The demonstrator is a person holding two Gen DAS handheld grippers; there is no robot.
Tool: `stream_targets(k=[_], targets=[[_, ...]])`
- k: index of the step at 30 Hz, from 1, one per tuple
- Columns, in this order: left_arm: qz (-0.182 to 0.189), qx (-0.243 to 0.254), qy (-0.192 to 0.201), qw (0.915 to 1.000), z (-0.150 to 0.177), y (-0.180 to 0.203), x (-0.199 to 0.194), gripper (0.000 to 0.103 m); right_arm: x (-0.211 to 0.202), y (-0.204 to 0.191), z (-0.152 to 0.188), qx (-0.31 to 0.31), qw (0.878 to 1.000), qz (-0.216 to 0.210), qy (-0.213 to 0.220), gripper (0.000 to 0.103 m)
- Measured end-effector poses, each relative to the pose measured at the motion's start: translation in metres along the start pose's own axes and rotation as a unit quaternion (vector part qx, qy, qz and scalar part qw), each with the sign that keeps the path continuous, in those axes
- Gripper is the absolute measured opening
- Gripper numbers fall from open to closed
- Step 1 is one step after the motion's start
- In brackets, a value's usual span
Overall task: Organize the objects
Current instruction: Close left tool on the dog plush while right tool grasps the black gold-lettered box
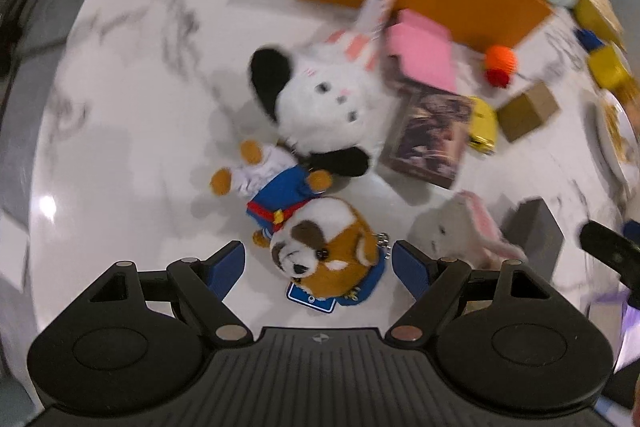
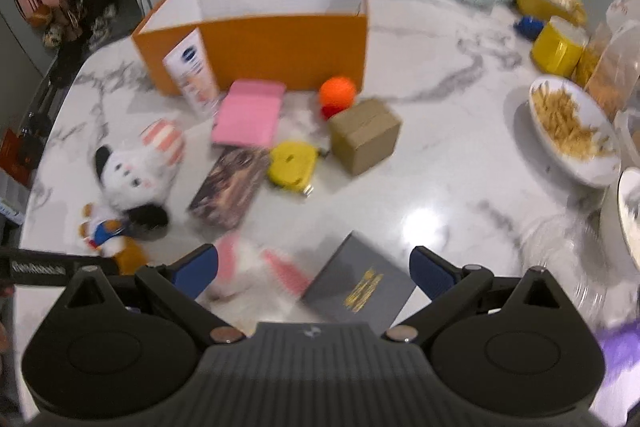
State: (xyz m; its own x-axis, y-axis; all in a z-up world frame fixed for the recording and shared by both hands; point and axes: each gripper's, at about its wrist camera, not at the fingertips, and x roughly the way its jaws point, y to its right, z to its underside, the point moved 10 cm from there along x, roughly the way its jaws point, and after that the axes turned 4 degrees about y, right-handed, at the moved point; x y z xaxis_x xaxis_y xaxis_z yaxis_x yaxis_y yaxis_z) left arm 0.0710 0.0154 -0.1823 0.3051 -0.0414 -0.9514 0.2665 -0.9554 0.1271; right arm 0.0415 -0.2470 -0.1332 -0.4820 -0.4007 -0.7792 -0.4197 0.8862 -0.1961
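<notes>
White marble with gray veins makes up the round table (image 2: 440,75), and lots of little things lie on it. At the back stands an orange box (image 2: 280,43) with its top open and nothing showing inside, so it looks like the place to put things away. The left gripper (image 1: 318,265) is spread wide, with nothing in it, and a brown and white plush dog (image 1: 320,239) in a blue outfit lies right between its blue fingers. The dog looks soft and light, so it should squash a bit when squeezed; its round head seems the best part to pinch, since the thin arms and the small metal clip by its side could slip away. A big white plush rabbit (image 1: 328,107) with black ears lies just behind, touching the dog's feet, so it may get dragged along. The right gripper (image 2: 312,273) is spread wide too and holds nothing; a small white bunny with pink ears (image 2: 248,267) and a gray box (image 2: 360,291) sit between its fingers. A pink pad (image 2: 250,117), a dark book (image 2: 228,187), a yellow tape measure (image 2: 292,165), an orange ball (image 2: 338,91) and a cardboard box (image 2: 366,133) crowd the way to the orange box, so lifting high over them looks safer. A bowl of snacks (image 2: 572,131) sits near the right edge, and bare table lies on the left.
</notes>
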Motion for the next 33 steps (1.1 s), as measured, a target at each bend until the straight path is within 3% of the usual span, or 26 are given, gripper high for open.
stream_targets(k=[3, 6, 8, 12, 16, 17, 21, 26, 33], targets=[[-0.007, -0.034, -0.014, 0.9993, 0.000, -0.009, 0.014, 0.097, 0.008, 0.018, -0.002, -0.023, 1.000, 0.007, 0.020, 0.102], [0.009, -0.051, -0.018, 0.9985, -0.003, -0.008, 0.023, 0.097, 0.022, 0.036, 0.001, -0.024, 1.000, 0.005, -0.001, 0.102], [-0.002, -0.054, -0.021, 0.9983, -0.004, -0.008, 0.029, 0.097, 0.031, 0.046, 0.003, -0.013, 1.000, -0.007, -0.014, 0.102], [-0.004, -0.079, -0.043, 0.9959, -0.004, -0.014, 0.046, 0.097, 0.049, 0.046, 0.018, -0.048, 0.996, -0.044, -0.064, 0.102], [-0.003, -0.096, -0.054, 0.9939, -0.002, -0.017, 0.056, 0.098, 0.066, 0.048, 0.034, -0.046, 0.992, -0.026, -0.115, 0.101], [0.000, -0.097, -0.056, 0.9937, -0.002, -0.017, 0.057, 0.102, 0.069, 0.047, 0.036, -0.039, 0.991, -0.023, -0.123, 0.101], [-0.001, -0.071, -0.044, 0.9965, -0.005, -0.014, 0.057, 0.103, 0.081, 0.046, 0.047, -0.023, 0.987, -0.001, -0.158, 0.097], [-0.039, -0.016, -0.052, 0.9977, -0.003, -0.013, 0.063, 0.103, 0.088, 0.041, 0.049, 0.029, 0.985, 0.001, -0.170, 0.092], [-0.082, 0.028, -0.045, 0.9952, -0.001, -0.018, 0.064, 0.103, 0.097, 0.032, 0.060, 0.013, 0.982, 0.013, -0.189, 0.088]])
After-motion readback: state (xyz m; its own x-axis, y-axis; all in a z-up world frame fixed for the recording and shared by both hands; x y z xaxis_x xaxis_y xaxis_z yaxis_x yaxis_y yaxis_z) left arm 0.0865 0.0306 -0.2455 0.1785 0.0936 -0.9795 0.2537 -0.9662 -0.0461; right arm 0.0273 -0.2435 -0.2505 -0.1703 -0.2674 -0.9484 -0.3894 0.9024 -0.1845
